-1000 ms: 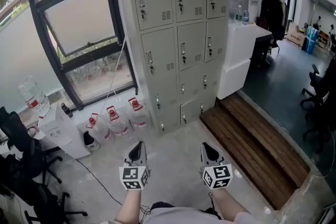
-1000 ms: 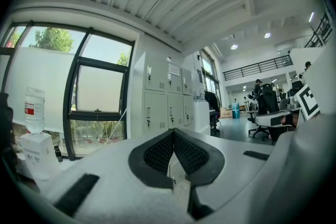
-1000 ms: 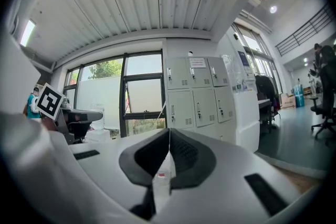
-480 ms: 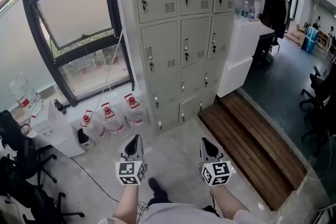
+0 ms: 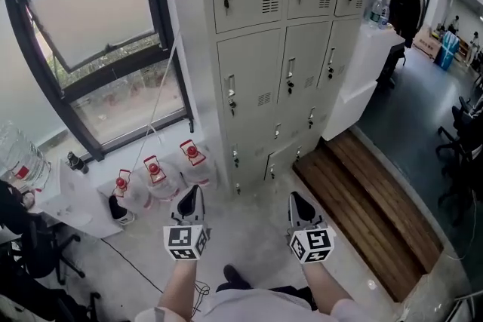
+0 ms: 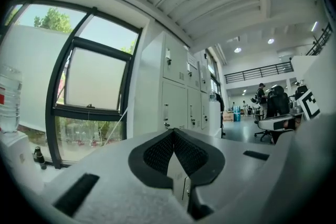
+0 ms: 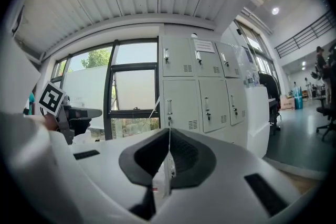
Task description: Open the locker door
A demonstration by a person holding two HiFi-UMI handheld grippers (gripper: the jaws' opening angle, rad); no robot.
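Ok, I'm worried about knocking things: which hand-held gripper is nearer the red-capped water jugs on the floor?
Left. The left hand-held gripper is just right of the water jugs, close to them; the right hand-held gripper is farther right, toward the wooden step.

The left gripper [image 5: 192, 196] and right gripper [image 5: 296, 201] hover low, well apart from the grey lockers [image 5: 260, 79]; water jugs [image 5: 155, 176] stand just left of the lockers.

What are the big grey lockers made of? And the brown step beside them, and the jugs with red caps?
The lockers look like painted sheet metal: flat pale grey doors with stamped vent slots and shiny handles. The brown step looks like wood, laid in dark parallel planks. The jugs seem to be clear plastic, since you can see through them.
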